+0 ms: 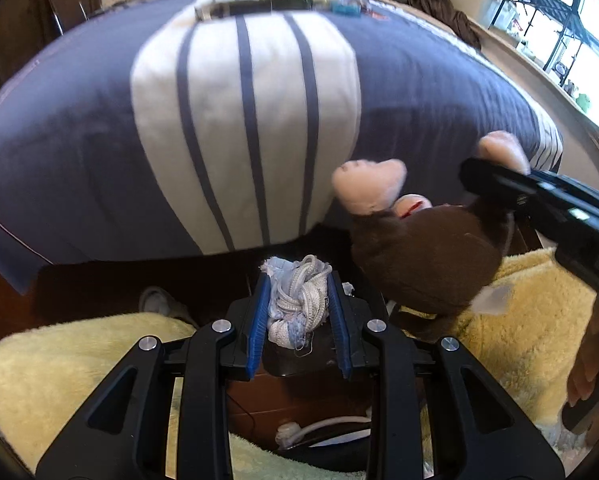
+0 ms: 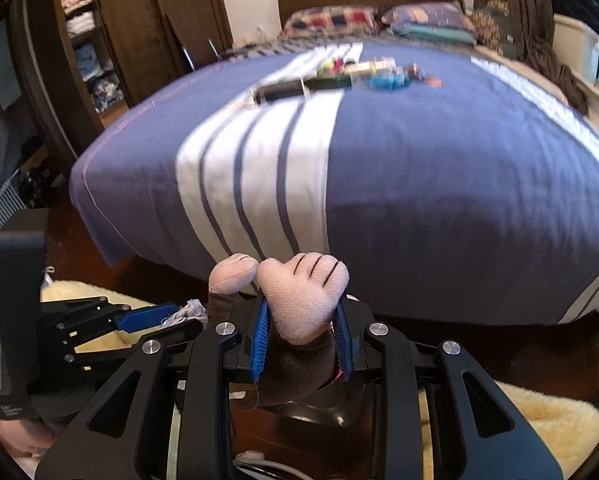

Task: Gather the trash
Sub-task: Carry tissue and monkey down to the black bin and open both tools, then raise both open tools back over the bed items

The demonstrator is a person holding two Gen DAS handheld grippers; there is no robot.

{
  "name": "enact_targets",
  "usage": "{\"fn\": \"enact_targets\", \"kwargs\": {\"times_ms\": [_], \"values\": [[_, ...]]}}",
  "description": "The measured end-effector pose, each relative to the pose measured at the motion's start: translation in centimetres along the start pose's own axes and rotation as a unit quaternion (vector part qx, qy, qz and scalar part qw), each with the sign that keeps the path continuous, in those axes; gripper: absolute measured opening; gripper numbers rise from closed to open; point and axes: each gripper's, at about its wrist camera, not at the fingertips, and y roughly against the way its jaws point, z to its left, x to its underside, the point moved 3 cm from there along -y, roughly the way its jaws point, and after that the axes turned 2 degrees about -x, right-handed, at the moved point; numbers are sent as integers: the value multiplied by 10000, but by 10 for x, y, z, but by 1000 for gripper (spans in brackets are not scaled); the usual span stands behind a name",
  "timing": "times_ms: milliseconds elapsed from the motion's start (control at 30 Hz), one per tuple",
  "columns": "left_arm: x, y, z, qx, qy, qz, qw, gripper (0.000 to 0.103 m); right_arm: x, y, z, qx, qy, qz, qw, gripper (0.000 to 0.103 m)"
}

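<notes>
My left gripper is shut on a wad of frayed white and pale blue cloth and cord, held just below the foot edge of the bed. In the right wrist view the same gripper shows at the left with the wad at its blue pads. My right gripper is shut on a brown plush monkey, gripping its arm just under the pink hand. The left wrist view shows the monkey's brown body hanging from the right gripper. Several small items lie far up the bed.
The bed, under a blue cover with white stripes, fills the space ahead, with pillows at its head. Yellow fluffy fabric lies below both grippers. A white plug and cable rest on the dark floor. A wardrobe stands at the left.
</notes>
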Motion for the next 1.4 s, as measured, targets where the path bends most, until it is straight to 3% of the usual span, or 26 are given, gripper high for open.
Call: {"fn": "enact_targets", "kwargs": {"times_ms": [200,333,533,667,733,800,867,1067,1400], "values": [[3,-61,1,80,-58,519,9986,27,20,-69,-16,-71,-316,643,9974,29],[9,-107,4,97,-55,860,9962,28,38,-120,-37,-226,-804,1199,9893,29],[21,-148,6,58,-194,1157,9931,33,58,-152,-50,-231,-1022,1565,9821,32],[22,-155,8,28,-155,1231,9923,48,57,-154,-44,-196,-930,1615,9823,35],[20,-152,10,-6,-153,1188,9928,58,51,-154,-45,-157,-921,1597,9827,37],[19,-149,10,-10,-135,1136,9934,71,47,-152,-46,-137,-960,1569,9828,50],[17,-143,9,-9,-139,1087,9940,74,43,-150,-46,-152,-943,1525,9837,57],[11,-119,8,-68,-157,938,9954,83,28,-133,-54,-81,-999,1207,9876,58],[-22,-61,17,-364,-244,110,9990,95,-19,-61,-65,502,-650,226,9964,91]]}}
